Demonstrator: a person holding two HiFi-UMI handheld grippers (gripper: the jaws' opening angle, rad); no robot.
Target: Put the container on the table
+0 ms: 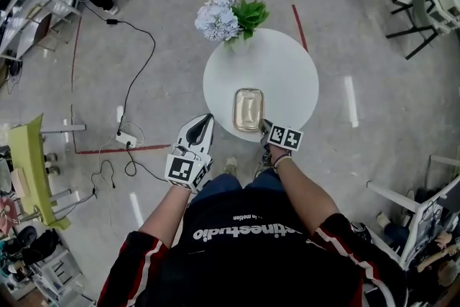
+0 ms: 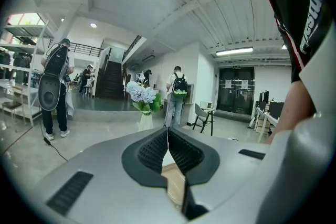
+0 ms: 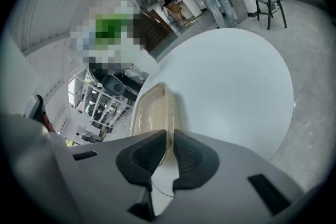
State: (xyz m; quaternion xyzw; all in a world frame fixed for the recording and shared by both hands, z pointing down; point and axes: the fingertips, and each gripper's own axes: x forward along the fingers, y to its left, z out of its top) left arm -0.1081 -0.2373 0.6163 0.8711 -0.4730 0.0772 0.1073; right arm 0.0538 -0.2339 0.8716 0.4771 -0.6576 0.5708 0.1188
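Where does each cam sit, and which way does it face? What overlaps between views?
Head view: on the person's head, looking steeply down at the round table, container and flowers; shows the torso, both forearms, left gripper and right gripper.
Left gripper view: rides the left gripper, jaws together, facing level across the room at the flowers; torso at right.
Right gripper view: rides the right gripper, facing down across the table; jaws pinch the container's rim; no body shows.
Shared: head and right gripper views both show table and container.

One container (image 1: pixel 248 109) — rectangular, shallow, translucent tan — lies flat on the round white desk (image 1: pixel 287 68), close to its rim; the right hand-held gripper (image 3: pixel 169 136) pinches its edge.
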